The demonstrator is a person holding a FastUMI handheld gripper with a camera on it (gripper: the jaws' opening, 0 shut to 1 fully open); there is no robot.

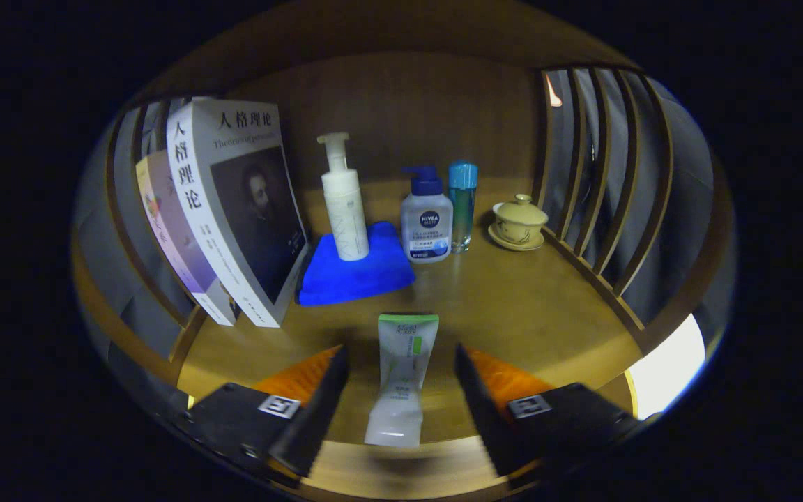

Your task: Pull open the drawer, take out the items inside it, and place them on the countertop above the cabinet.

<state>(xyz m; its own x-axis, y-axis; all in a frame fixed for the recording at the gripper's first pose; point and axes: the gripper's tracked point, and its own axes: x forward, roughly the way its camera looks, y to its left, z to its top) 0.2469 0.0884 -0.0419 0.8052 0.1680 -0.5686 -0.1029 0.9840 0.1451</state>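
A white tube with a green end (pixel 401 380) lies on the wooden countertop (pixel 513 307), lengthwise between my two fingers and touching neither. My gripper (pixel 401 380) is open, its black fingers (pixel 318 411) wide apart on either side of the tube. Beyond the tube, a folded blue cloth (pixel 356 272) lies on the countertop with a white pump bottle (pixel 344 206) standing on it. To their right stand a blue-capped pump bottle (pixel 427 223) and a slim teal bottle (pixel 463 206).
Two books (pixel 234 209) lean against the slatted left side. A lidded cream cup on a saucer (pixel 518 223) sits by the slatted right side (pixel 603 195). A wooden back panel (pixel 401 111) closes the far end. The countertop's front edge (pixel 401 467) runs just under my fingers.
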